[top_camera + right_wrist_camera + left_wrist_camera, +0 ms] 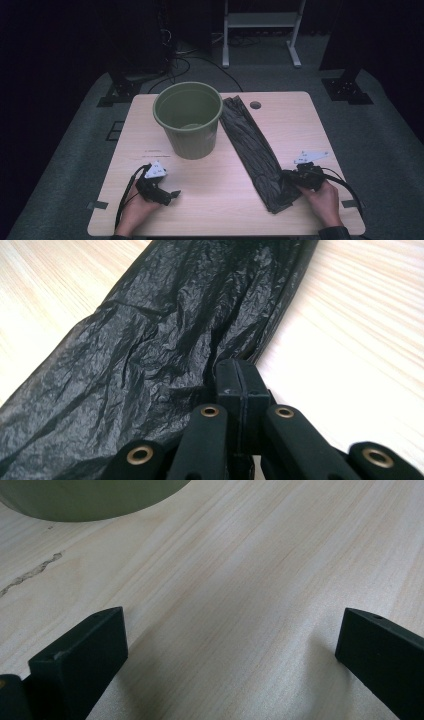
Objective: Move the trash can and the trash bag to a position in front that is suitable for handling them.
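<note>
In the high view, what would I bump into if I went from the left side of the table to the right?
Left gripper with open jaws → round green plastic bin → long crinkled black plastic bag → right gripper, shut on the bag's edge.

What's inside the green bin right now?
The round olive-green plastic bin stands upright, and its visible floor and inner wall look bare in the high view. The near inner wall is hidden behind the rim. The crumpled black plastic bag lies flat on the table beside it.
</note>
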The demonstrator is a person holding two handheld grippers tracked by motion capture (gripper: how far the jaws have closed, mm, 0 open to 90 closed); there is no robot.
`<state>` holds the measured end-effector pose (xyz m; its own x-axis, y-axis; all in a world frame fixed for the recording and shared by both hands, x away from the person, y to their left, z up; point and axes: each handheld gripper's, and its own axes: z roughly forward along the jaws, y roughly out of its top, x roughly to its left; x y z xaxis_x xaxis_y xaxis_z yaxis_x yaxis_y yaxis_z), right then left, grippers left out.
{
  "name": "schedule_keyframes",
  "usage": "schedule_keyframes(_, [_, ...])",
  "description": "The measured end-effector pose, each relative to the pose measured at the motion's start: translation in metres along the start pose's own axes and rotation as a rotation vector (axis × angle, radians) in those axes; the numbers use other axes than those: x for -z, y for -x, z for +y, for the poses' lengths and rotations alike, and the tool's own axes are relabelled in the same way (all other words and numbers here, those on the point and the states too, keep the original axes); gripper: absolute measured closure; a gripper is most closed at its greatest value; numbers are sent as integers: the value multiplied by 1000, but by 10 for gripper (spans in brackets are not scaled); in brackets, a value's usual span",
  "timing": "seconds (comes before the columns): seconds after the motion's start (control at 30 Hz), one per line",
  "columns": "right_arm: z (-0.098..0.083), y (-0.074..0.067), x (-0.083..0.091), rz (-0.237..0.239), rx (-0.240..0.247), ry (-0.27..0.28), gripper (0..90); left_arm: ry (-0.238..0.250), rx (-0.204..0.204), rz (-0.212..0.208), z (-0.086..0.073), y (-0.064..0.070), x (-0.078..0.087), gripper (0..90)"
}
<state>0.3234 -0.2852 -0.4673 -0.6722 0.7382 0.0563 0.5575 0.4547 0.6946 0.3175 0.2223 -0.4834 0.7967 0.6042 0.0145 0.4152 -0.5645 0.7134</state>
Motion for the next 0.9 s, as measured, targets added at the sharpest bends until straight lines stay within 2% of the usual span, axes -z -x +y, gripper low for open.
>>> schedule_keyframes(0.27, [-16,14,15,-36,-36,-2,896,0,0,0,0,0,0,0])
schedule_keyframes(0.57, [-33,22,29,-63,-55,-12,891,0,-1,0,0,0,0,0])
schedule_keyframes(0.6, [-34,22,30,-66,-58,-8,865,0,0,0,0,0,0,0])
schedule_keyframes(0.67, [-33,22,33,-88,-59,6,691,0,0,0,0,0,0,0])
schedule_keyframes(0.73, [-28,22,33,-87,-72,25,556,0,0,0,0,0,0,0])
schedule_keyframes(0.9, [-8,17,25,-75,-64,55,337,0,0,1,0,0,0,0])
